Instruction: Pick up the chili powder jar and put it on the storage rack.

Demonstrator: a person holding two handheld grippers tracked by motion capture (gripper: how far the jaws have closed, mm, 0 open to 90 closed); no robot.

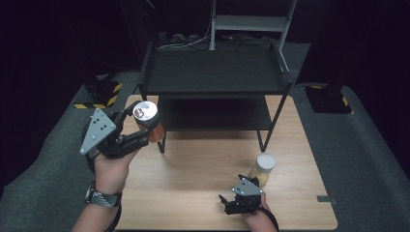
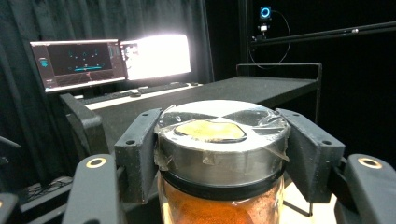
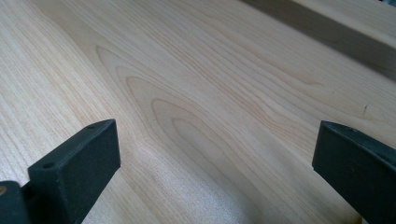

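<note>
Clearly the left gripper (image 1: 140, 129) had the jar (image 1: 148, 122) pinched just under its metal lid (image 2: 219, 135), the two pads pressed flat against the lid's sides in the left gripper view. The jar hung in the air off the table's (image 1: 203, 164) left rear corner, just in front of the black shelf's (image 1: 212, 72) near leg and about level with its lower tier. It held an orange powder, filled nearly to the neck, so I judged it fairly heavy for its size, and being glass by the look of it, breakable if dropped. The lid was smooth and shiny, with clear tape across the top, and I thought it might slip between hard pads; a grip lower, on the jar's body, or square across the lid as it was, seemed safest, kept upright.

The right gripper (image 1: 238, 203) rested low near the table's front edge, its jaws spread wide over bare wood with nothing between them. A second jar (image 1: 263, 168) with a pale lid stood just beyond it, untouched.
</note>
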